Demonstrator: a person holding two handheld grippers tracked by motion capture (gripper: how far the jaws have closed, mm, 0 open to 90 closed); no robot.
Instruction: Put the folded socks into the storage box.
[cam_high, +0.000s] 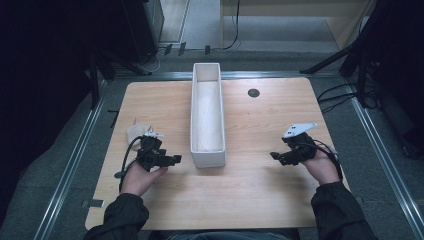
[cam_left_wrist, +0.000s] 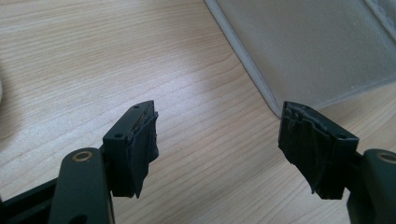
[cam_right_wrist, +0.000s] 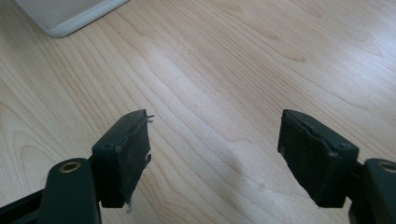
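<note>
A long white rectangular bin (cam_high: 207, 117) stands on the wooden table (cam_high: 250, 195), running from the far edge toward the middle. My left gripper (cam_high: 175, 160) rests low on the table just left of the bin's near end, held in a hand, and it points right. In the left gripper view its jaws (cam_left_wrist: 217, 144) stand wide open over bare wood, with the bin's corner (cam_left_wrist: 289, 46) just ahead. My right gripper (cam_high: 274, 156) sits to the right of the bin and points left. It (cam_right_wrist: 215, 154) is open too, nothing between the jaws.
A small pale crumpled object (cam_high: 136, 131) lies on the table behind my left gripper. A dark round grommet (cam_high: 253, 93) is set in the table at the far right of the bin. Metal rails and cables run along the floor around the table.
</note>
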